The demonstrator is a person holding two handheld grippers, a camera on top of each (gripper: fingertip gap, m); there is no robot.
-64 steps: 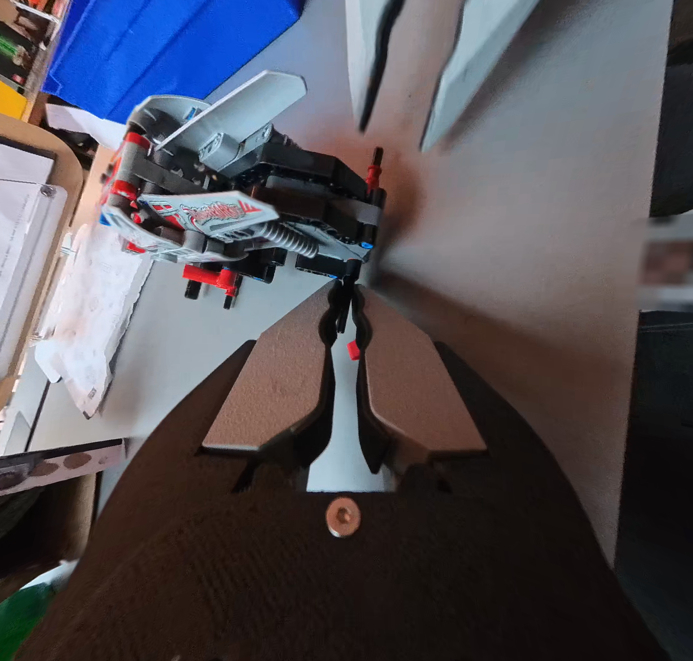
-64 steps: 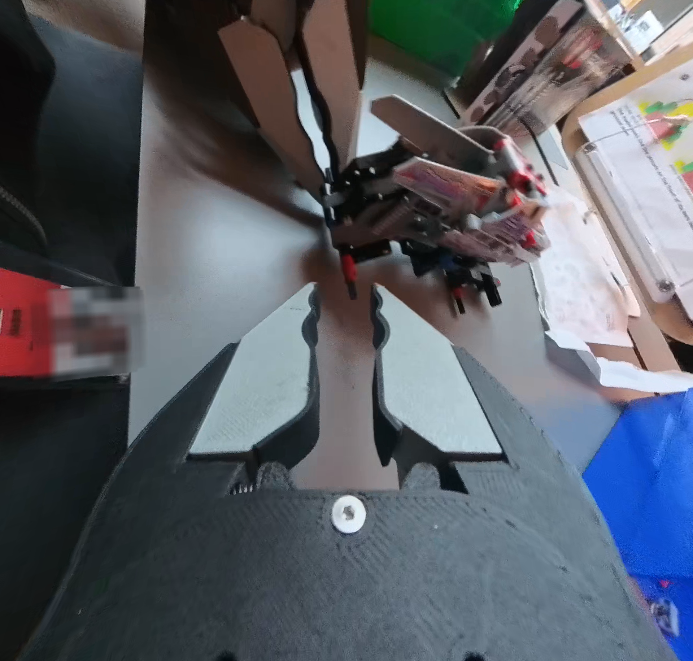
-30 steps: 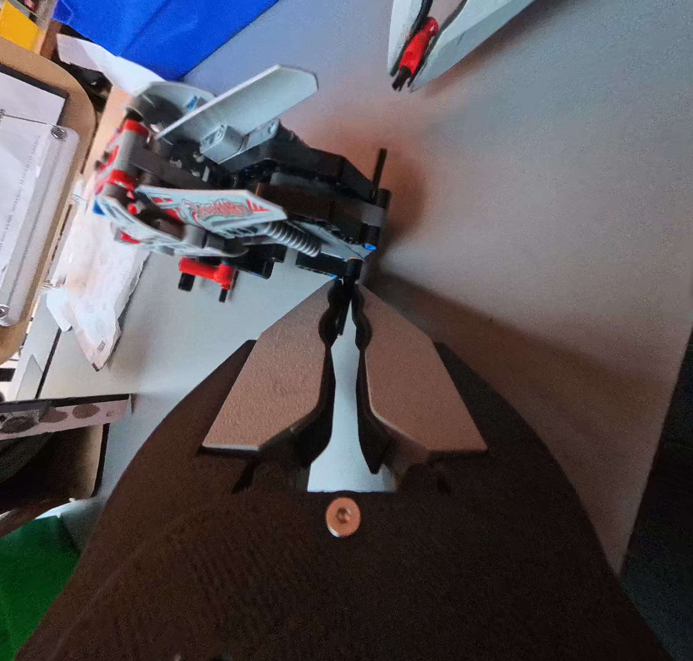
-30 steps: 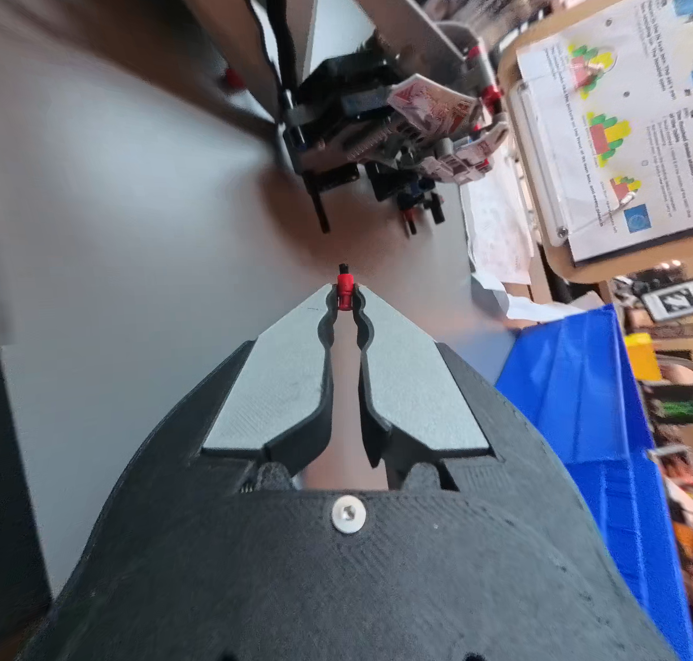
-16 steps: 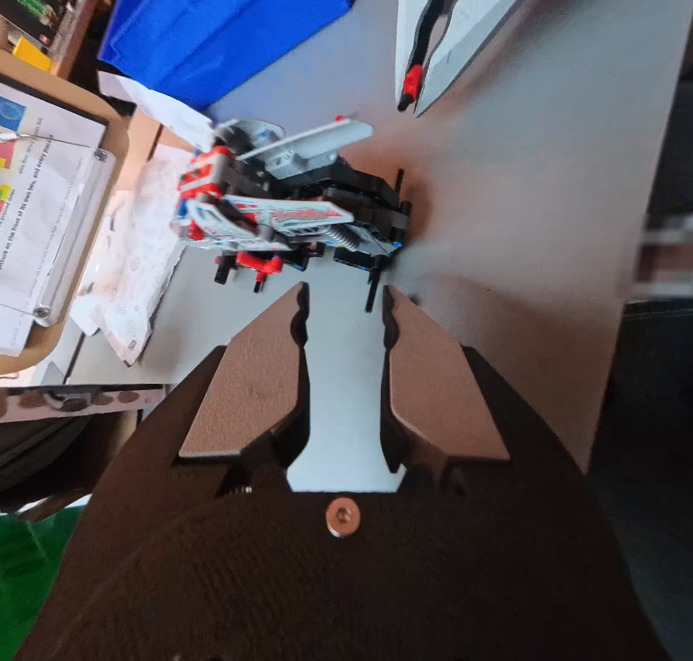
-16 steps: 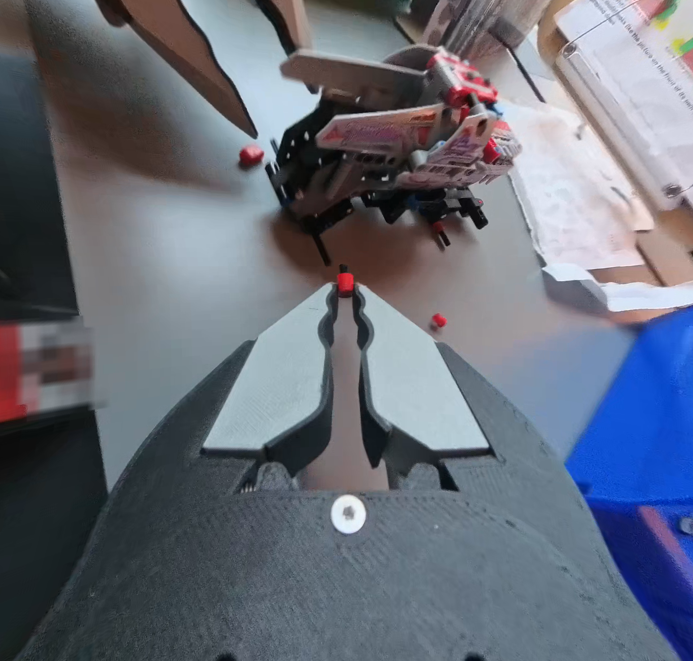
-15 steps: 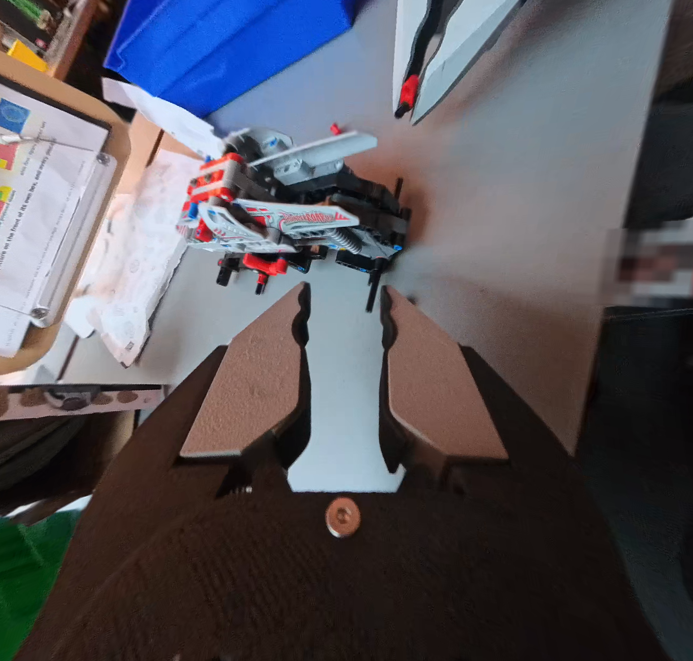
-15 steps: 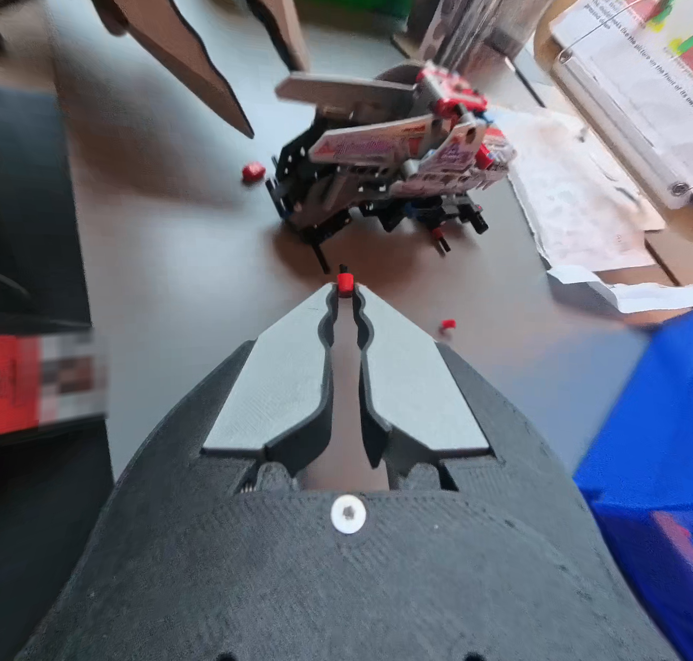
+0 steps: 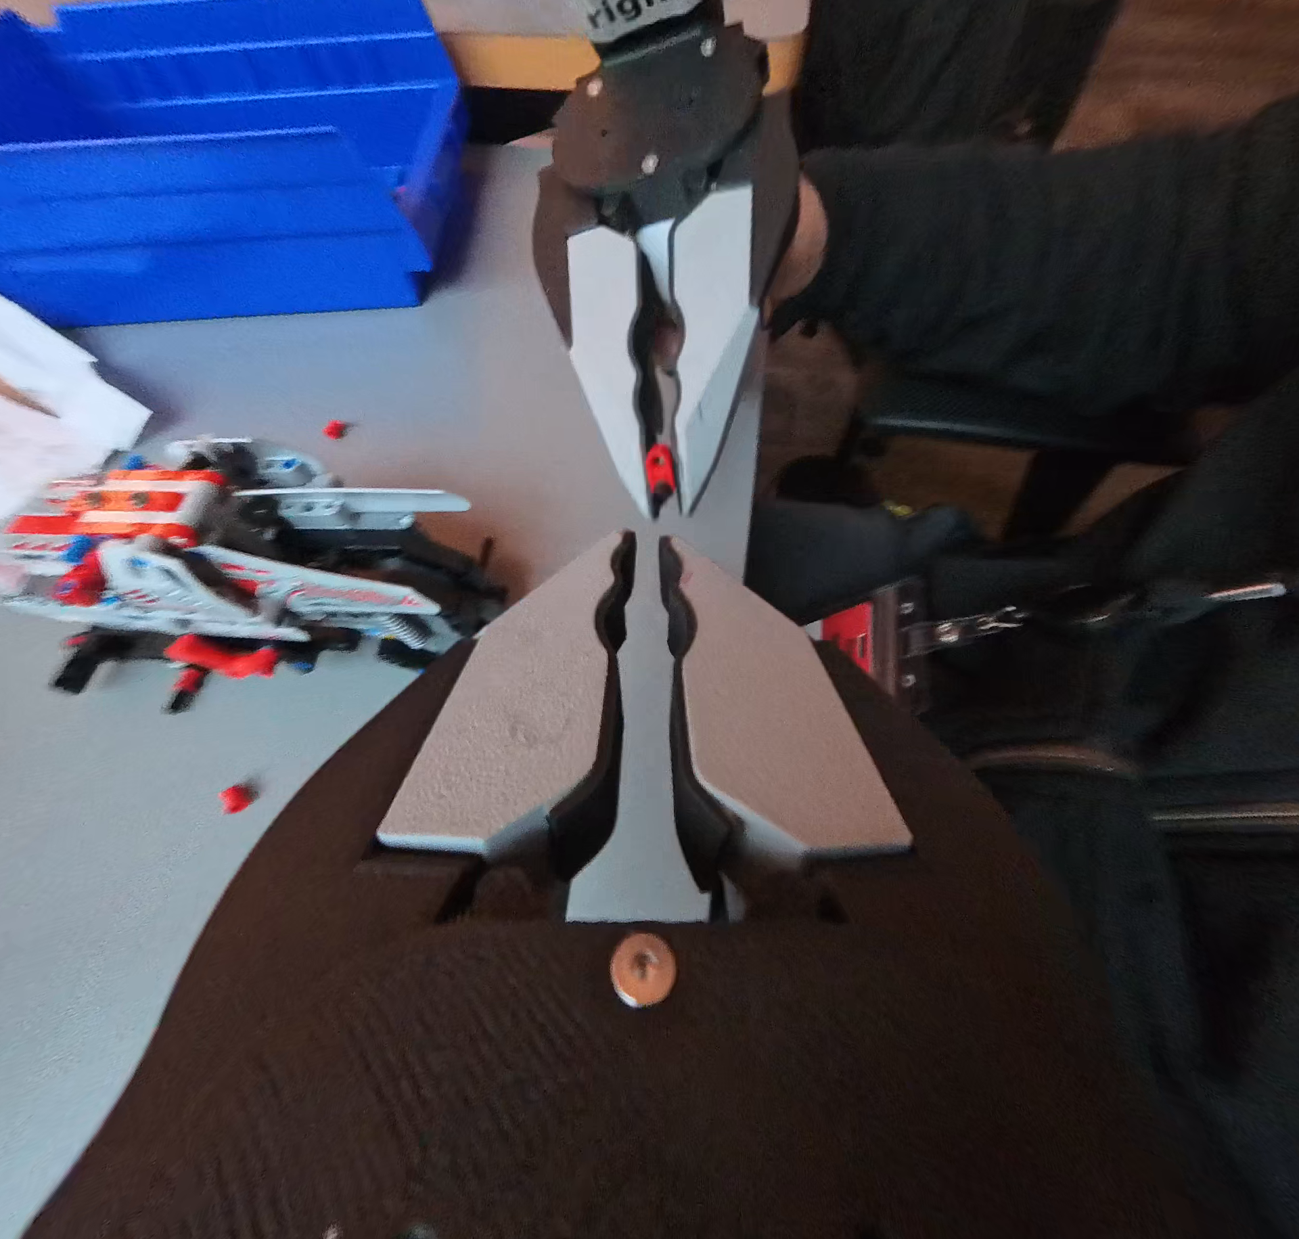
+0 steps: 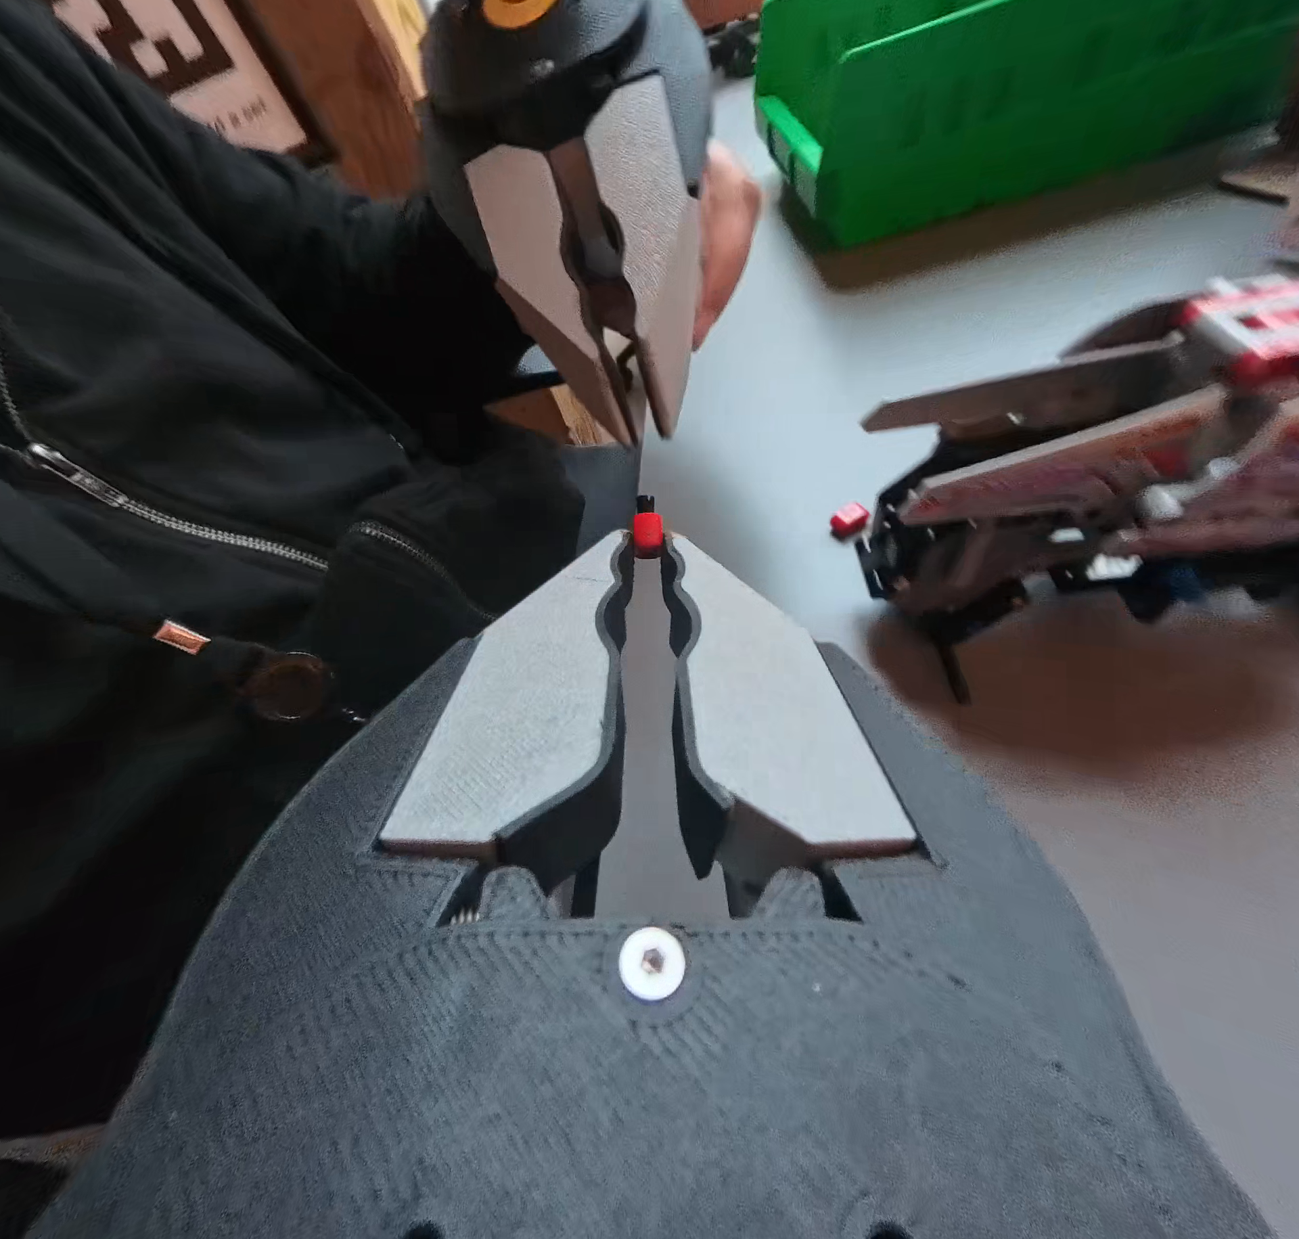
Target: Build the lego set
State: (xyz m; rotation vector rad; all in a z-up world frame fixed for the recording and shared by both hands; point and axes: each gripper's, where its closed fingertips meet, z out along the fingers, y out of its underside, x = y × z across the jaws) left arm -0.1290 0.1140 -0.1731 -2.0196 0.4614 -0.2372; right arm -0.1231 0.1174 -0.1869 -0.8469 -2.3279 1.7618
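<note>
Right gripper (image 10: 647, 537): jaws closed on red pin (image 10: 647, 525) at the tips. Left gripper (image 9: 647, 544): jaws parted by a narrow gap, empty, tips facing the right's. Lego model (image 9: 225, 565) resting on grey table (image 9: 126, 889), inboard of its edge. Blue bin (image 9: 211, 151), green bin (image 10: 1019, 80) beyond; contents not discernible.

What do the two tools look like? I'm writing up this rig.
Both have black printed bodies, flat grey pointed fingers with wavy black inner edges, and a screw at the base. The right tool carries a white label, the left tool a yellow smiley sticker. Black sleeves.
</note>
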